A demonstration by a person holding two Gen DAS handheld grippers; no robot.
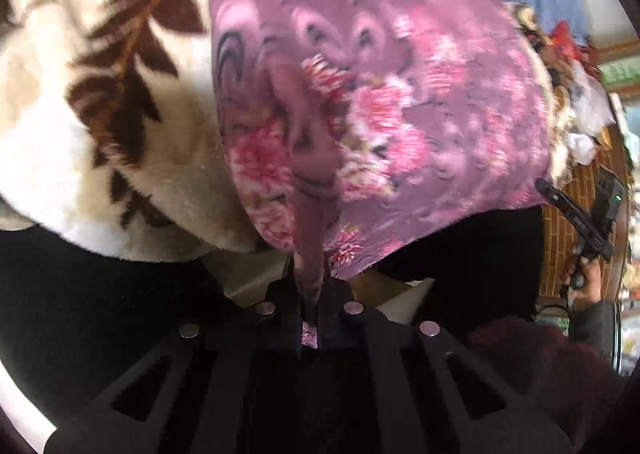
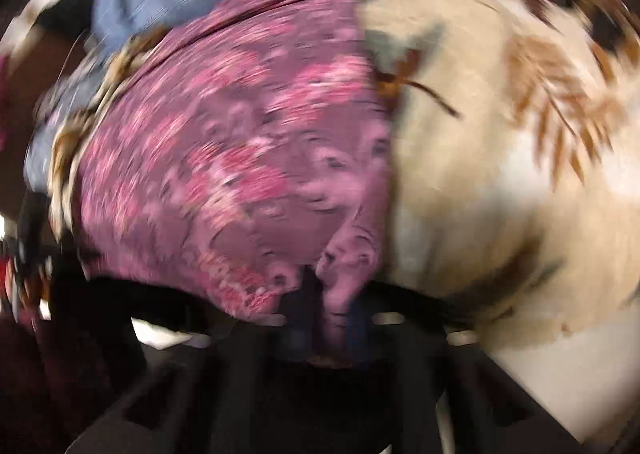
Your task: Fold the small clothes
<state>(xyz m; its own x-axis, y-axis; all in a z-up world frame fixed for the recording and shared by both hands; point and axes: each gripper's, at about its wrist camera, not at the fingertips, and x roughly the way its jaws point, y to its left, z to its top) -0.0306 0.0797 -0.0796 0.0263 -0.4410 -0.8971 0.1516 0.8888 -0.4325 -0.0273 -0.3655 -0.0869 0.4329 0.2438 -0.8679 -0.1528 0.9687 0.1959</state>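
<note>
Left gripper (image 1: 310, 294) clamped on a pinched fold of floral cloth (image 1: 400, 102), right gripper (image 2: 340, 318) clamped on its other edge, cloth over leaf-print blanket (image 1: 80, 94)

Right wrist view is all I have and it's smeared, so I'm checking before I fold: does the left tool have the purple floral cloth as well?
Observer: Yes. The left tool is shut on a pinched fold of the floral cloth.
Operator: Anything at the cloth's other end in that view?
Observer: A hand holding a black device shows at the right edge, close to the cloth's corner.
</note>
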